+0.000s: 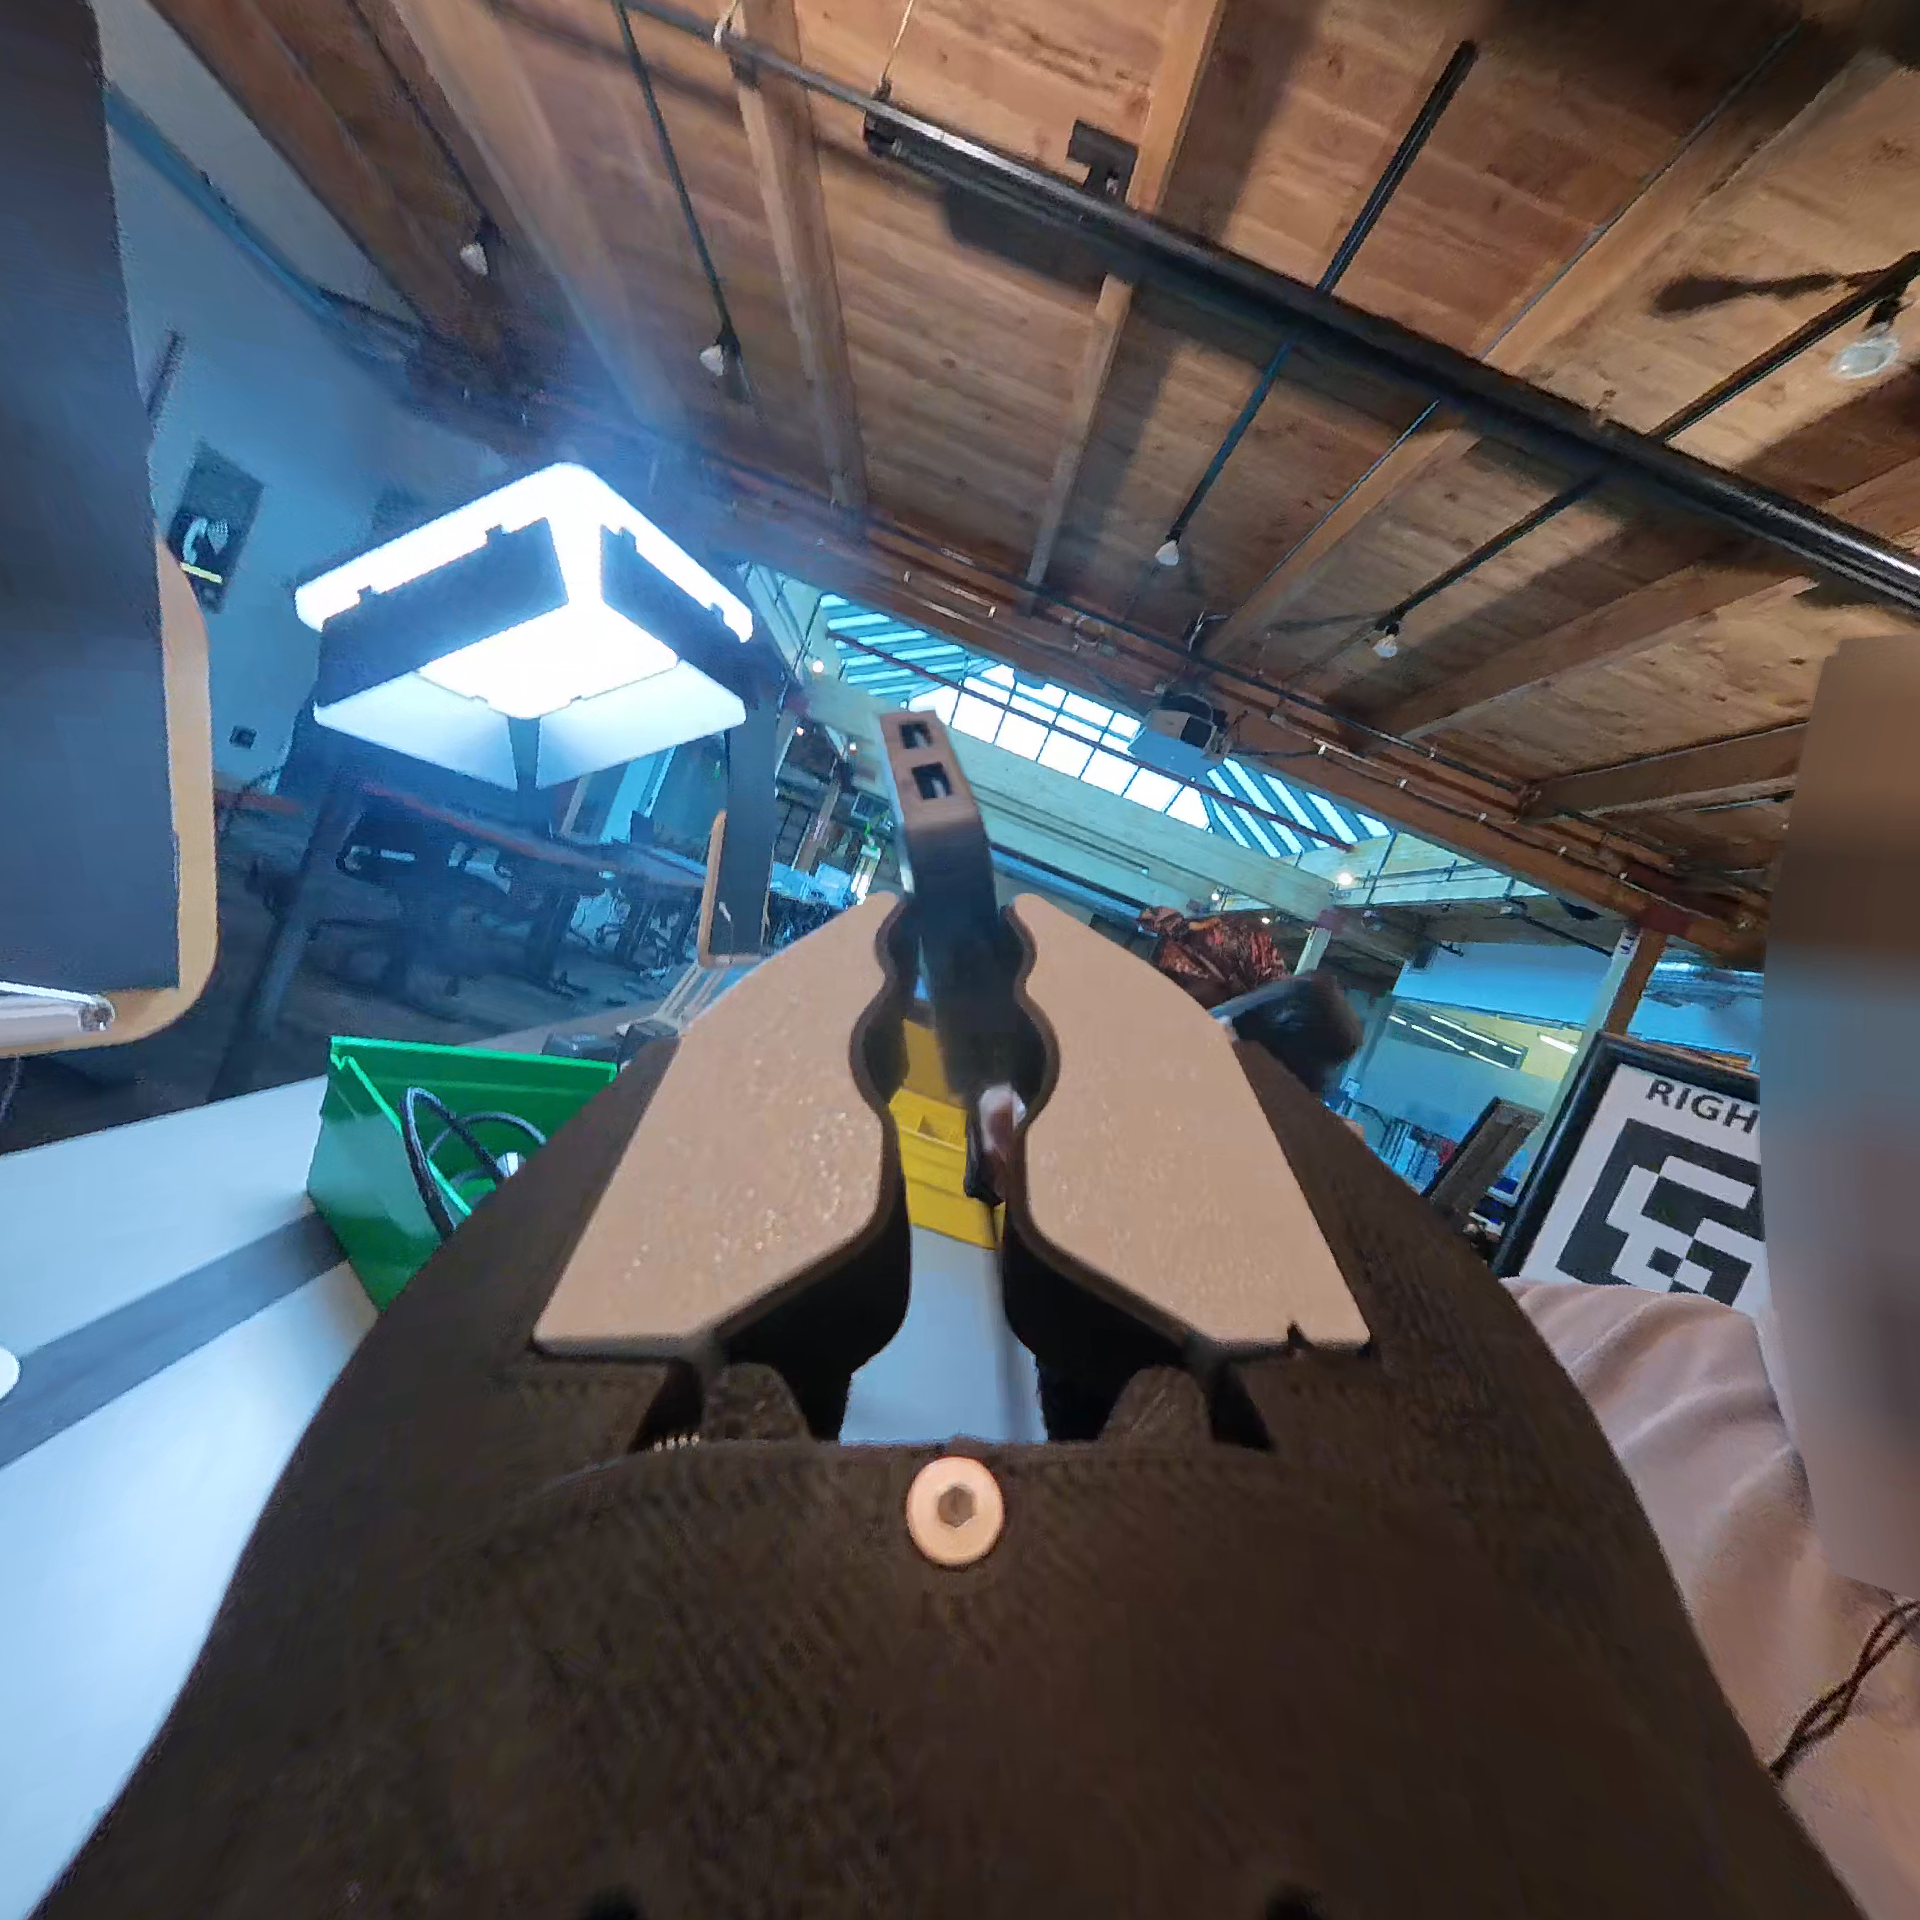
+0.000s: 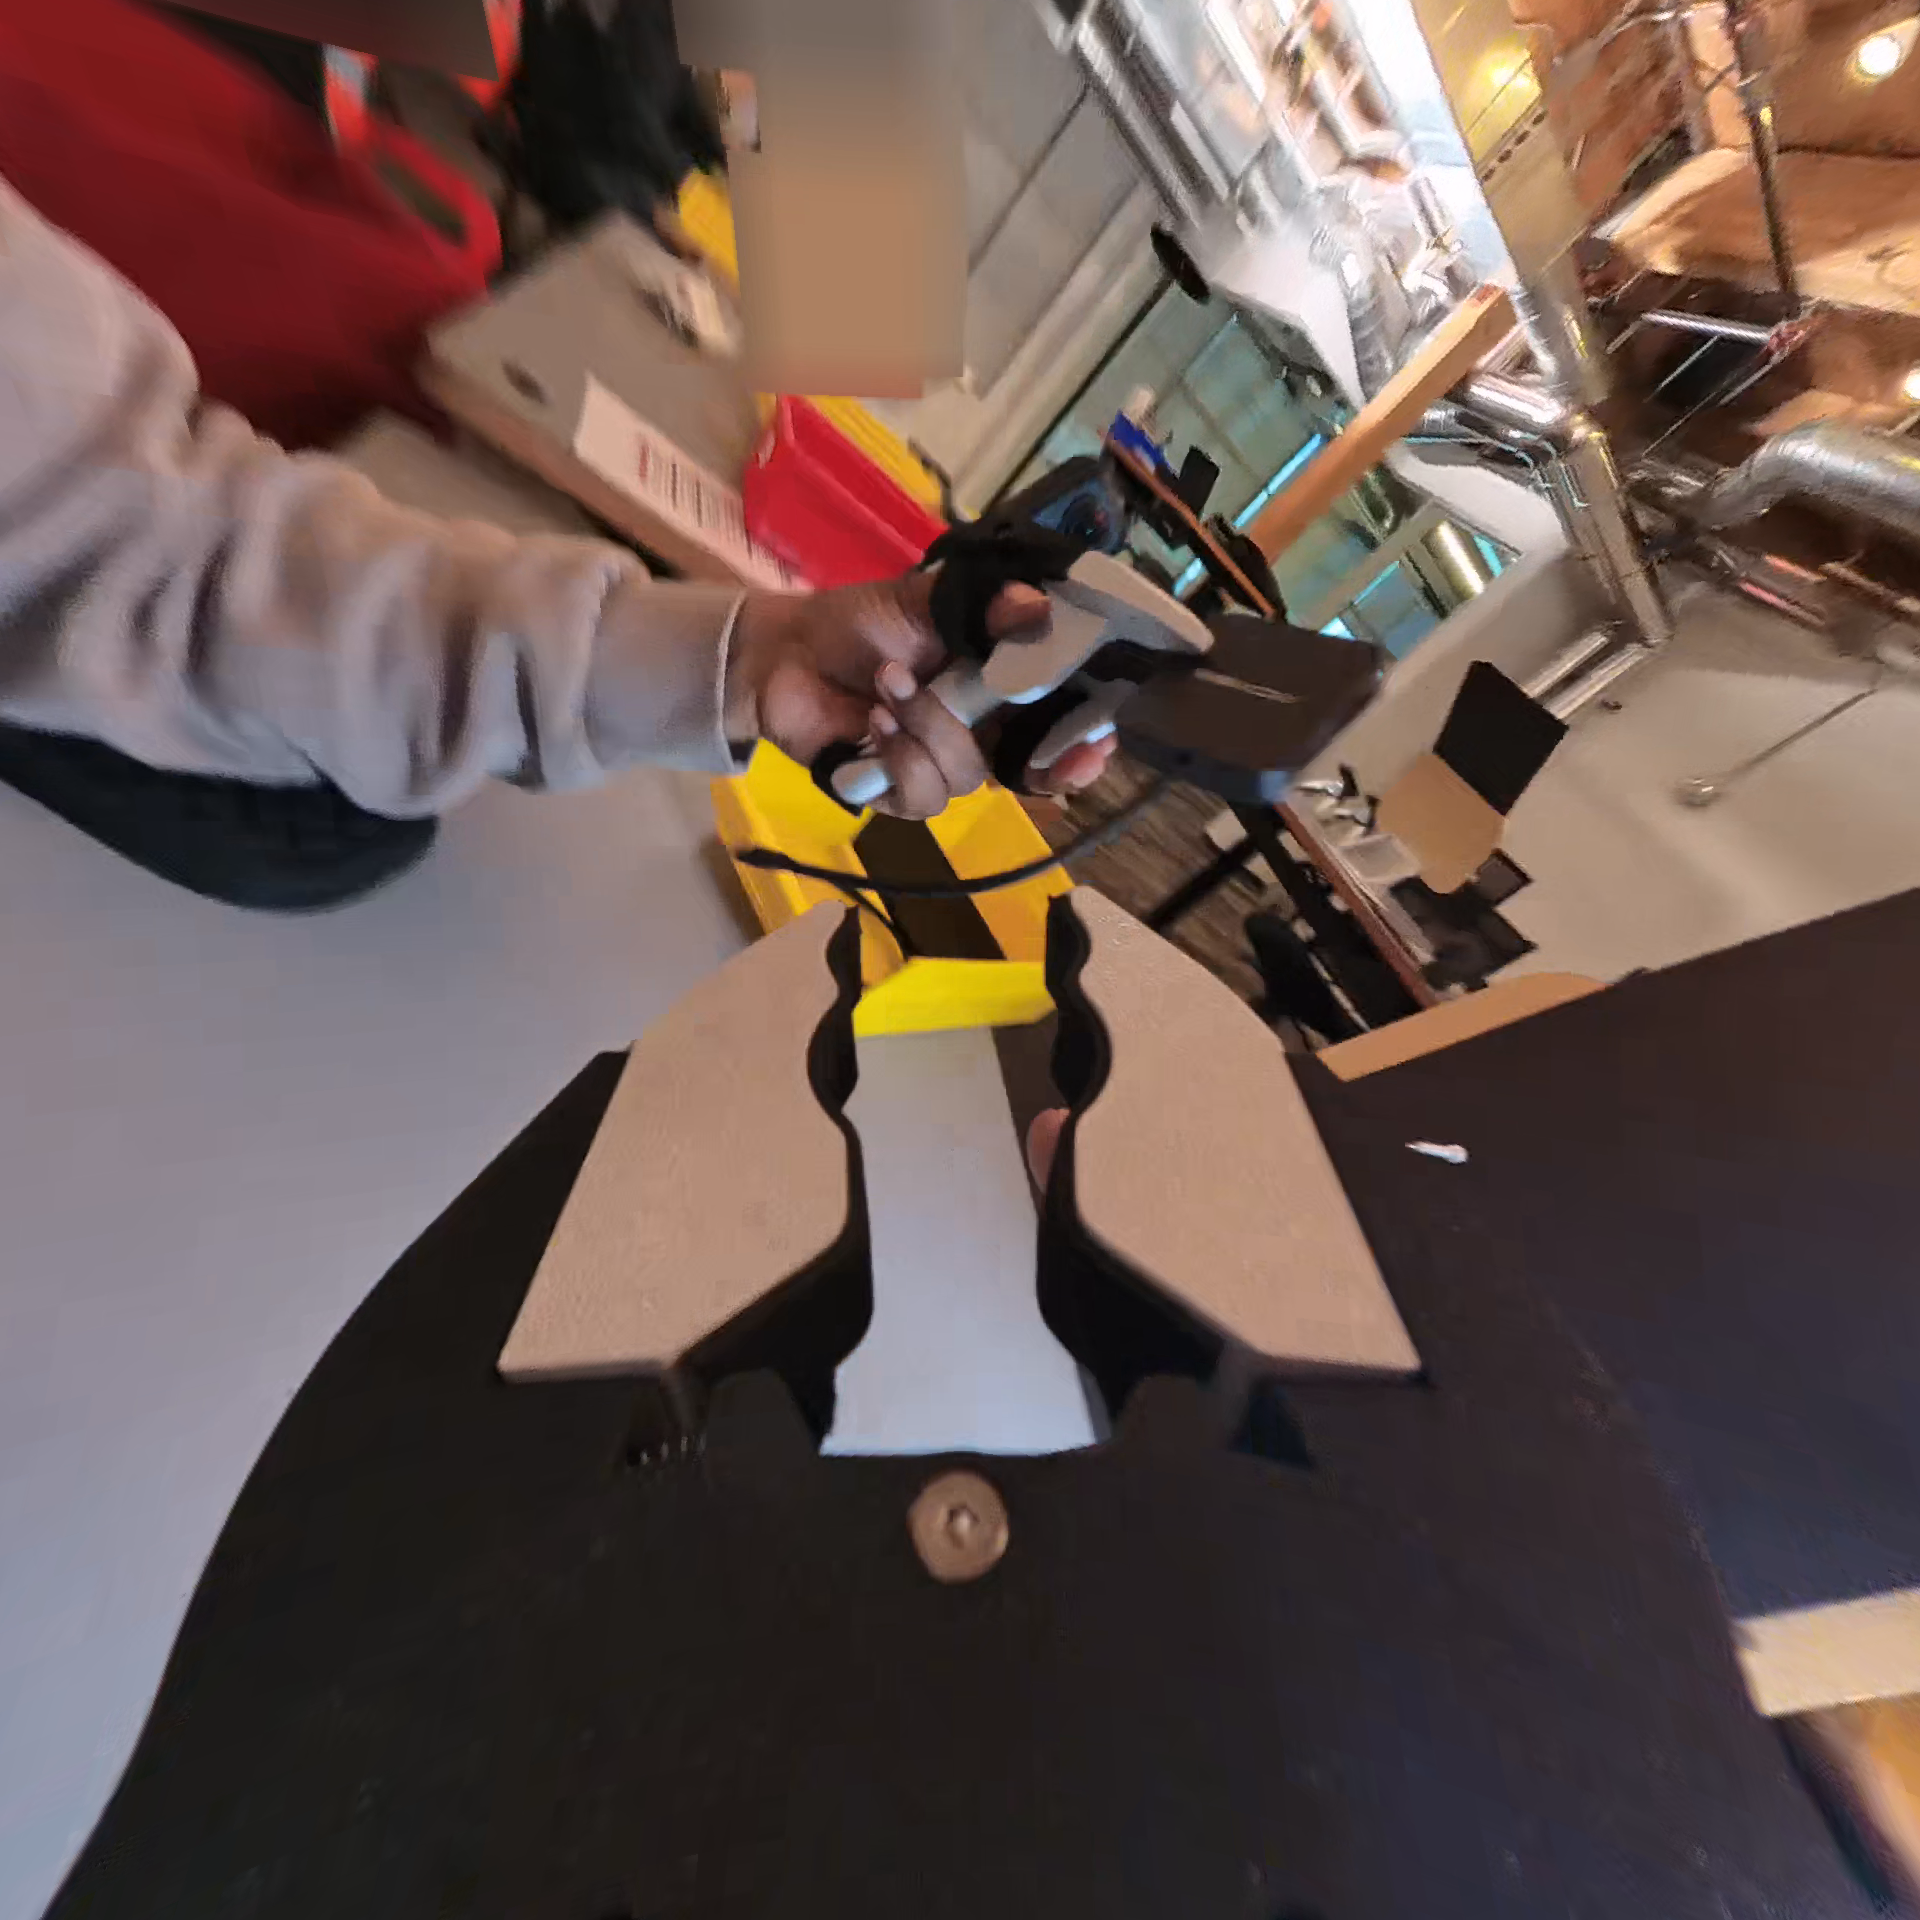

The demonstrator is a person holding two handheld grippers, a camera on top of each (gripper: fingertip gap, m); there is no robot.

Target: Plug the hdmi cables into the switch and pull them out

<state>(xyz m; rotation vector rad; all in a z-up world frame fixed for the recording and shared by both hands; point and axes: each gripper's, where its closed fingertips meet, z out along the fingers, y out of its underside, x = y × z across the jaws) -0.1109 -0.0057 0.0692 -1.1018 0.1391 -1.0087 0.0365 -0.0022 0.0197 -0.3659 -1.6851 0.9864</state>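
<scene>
L gripper (image 1: 951,935) clamps the black hdmi switch (image 1: 940,831), raised off the white table (image 1: 125,1195), ports showing empty. R gripper (image 2: 951,935) is parted, holding nothing, facing a yellow bin (image 2: 951,992). No cable plugged yet; plugging + unplugging both left, I'd say

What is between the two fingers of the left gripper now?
In the left wrist view, the black switch stands clamped between the left gripper fingers, ports facing away.
</scene>
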